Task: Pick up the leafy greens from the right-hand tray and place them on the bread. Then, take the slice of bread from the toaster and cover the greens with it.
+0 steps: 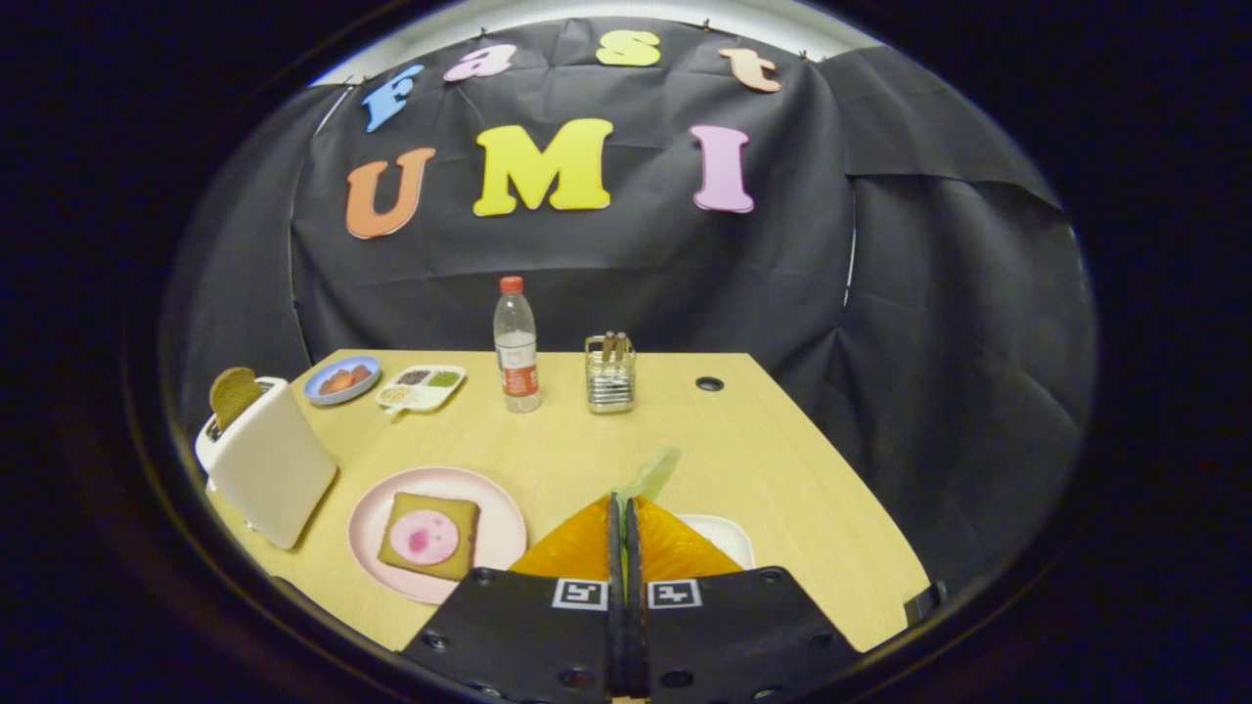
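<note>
My gripper is shut on the leafy greens, whose pale green leaf sticks up past the fingertips, lifted above the white tray that shows just right of the fingers. To the left of the fingers lies a pink plate with a slice of bread topped by a round pink slice of meat. Further left stands a white toaster with a brown slice of bread sticking up out of its slot.
Across the wooden table stand a water bottle and a wire holder with utensils. A blue plate with food and a white divided dish sit behind the toaster. A cable hole lies at the back right.
</note>
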